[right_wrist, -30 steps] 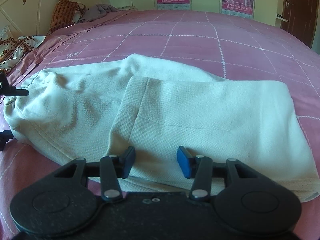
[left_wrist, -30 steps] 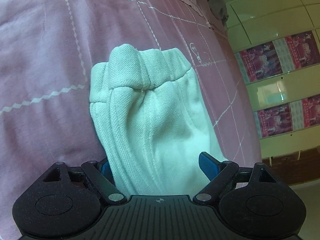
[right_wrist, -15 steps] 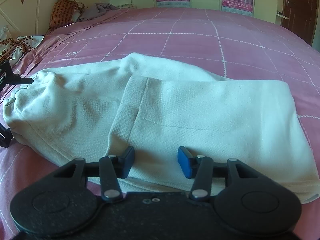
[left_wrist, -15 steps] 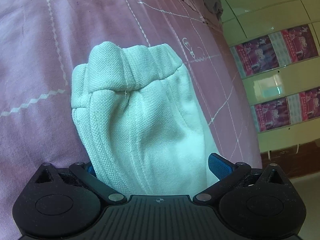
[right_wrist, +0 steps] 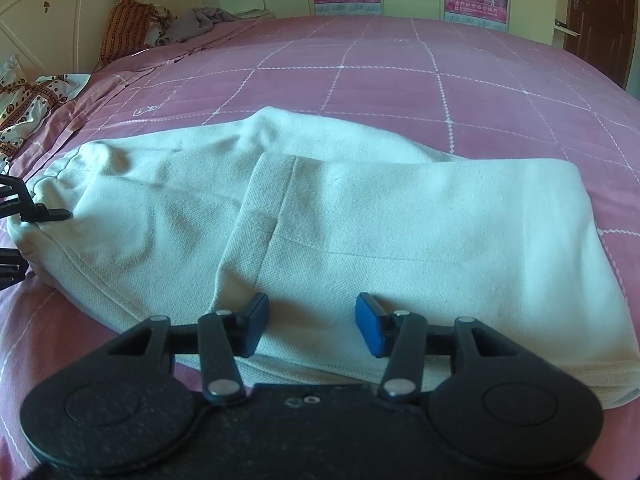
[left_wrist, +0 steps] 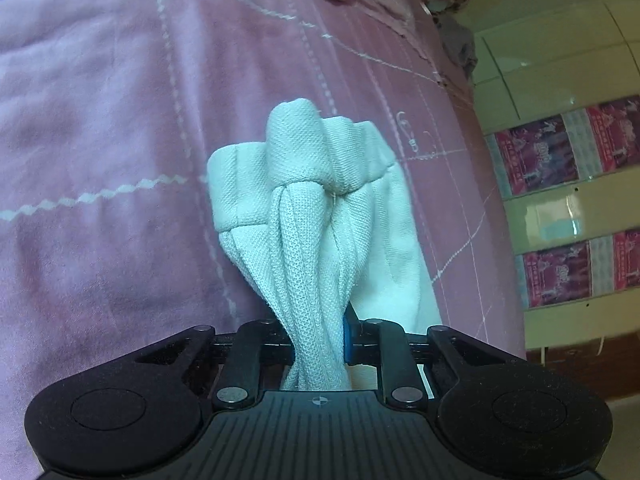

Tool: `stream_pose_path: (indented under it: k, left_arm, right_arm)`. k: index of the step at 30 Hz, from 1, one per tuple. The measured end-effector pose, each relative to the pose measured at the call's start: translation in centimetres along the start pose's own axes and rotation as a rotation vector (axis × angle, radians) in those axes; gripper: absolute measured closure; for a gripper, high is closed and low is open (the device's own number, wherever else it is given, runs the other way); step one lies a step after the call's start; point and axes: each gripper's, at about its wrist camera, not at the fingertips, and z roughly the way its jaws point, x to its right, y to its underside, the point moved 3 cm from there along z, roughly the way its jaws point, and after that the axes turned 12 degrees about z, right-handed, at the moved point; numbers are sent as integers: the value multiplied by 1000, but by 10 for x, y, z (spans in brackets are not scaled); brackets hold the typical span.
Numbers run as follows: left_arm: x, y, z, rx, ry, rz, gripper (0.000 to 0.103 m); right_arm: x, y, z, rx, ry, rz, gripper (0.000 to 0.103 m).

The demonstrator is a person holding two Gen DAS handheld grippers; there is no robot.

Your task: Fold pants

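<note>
white pants [left_wrist: 316, 240] bunch inside the just-closed left gripper [left_wrist: 318, 338] (right gripper [right_wrist: 310, 322] gapes over them).

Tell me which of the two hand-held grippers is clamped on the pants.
The left hand-held gripper: its jaws have just closed on bunched cloth of the pants. The right hand-held gripper has its jaws apart, pinching nothing.

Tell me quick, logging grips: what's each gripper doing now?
Left gripper: jaws have just closed, shut on bunched pants fabric.
Right gripper: open over the pants, gripping nothing.
</note>
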Motion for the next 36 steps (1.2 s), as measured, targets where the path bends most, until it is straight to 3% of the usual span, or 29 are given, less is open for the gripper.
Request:
stream_pose_path:
  k: [2,4,8,11,14,16,18,21,25,27,30,31,33,36]
  left_arm:
    - [22,-3,-9,35,12,136,85]
    - [60,-1,-24,79,55,334,85]
    - [145,26,-36,90,184,666,85]
    - [194,72,-37,26,271,872,85]
    - [228,134,-25,-92,333,1053,85]
    - [240,180,-9,-183,296,1186,84]
    - [243,219,9,-260,189,1320,76]
    - [246,248,-2,-196,123,1468,65]
    - [265,276,-28,-98,166,1668,51]
    - [275,286,-34,-102,199,1675,48]
    - [272,270,-38,-167,221,1500,48]
    - [268,259,-38,-181,219,1431,47]
    - [257,231,-36,-172,194,1322,44]
    - [230,196,-36,-122,107,1201,28]
  right_arm:
    - [1,0,-1,-3,-4,2,54]
    - [1,-1,-1,-7,-6,8,54]
    - [2,-3,-3,-17,-13,20,54]
    - [11,-10,-12,-16,-30,84,54]
    - [39,-16,-33,55,31,151,53]
    - [68,-20,-49,98,85,208,52]
    - [94,-21,-59,98,112,251,52]
    - [129,-20,-75,109,133,307,52]
    - [158,-20,-97,152,95,397,43]
    - [166,-23,-102,168,59,437,43]
    - [174,-27,-104,154,-34,487,40]
    - [174,-27,-104,143,-65,504,33]
    - [174,-25,-103,124,-130,543,22]
    - [167,-24,-97,98,-199,580,22]
